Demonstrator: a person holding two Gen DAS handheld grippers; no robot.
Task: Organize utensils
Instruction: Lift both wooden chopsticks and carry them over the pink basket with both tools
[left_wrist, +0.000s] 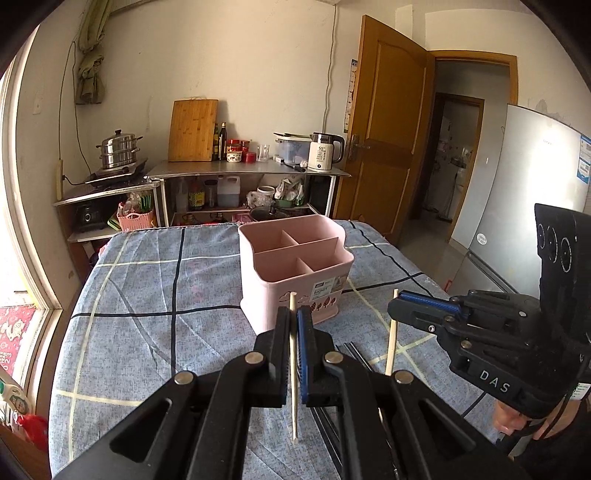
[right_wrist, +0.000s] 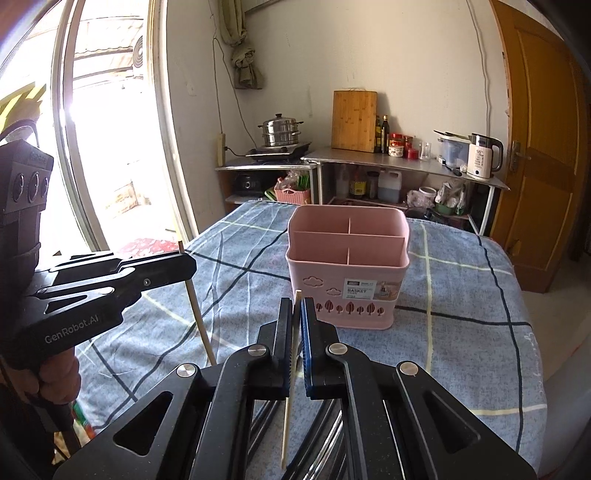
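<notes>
A pink utensil basket with several empty compartments stands on the blue checked tablecloth; it also shows in the right wrist view. My left gripper is shut on a pale wooden chopstick, held near upright just in front of the basket. My right gripper is shut on a second wooden chopstick, also near upright. Each gripper shows in the other's view: the right with its chopstick, the left with its chopstick.
Metal utensils lie on the cloth under the grippers, also in the right wrist view. Behind the table stand steel shelves with a steamer pot, cutting board, bottles and kettle. A wooden door and fridge are at right.
</notes>
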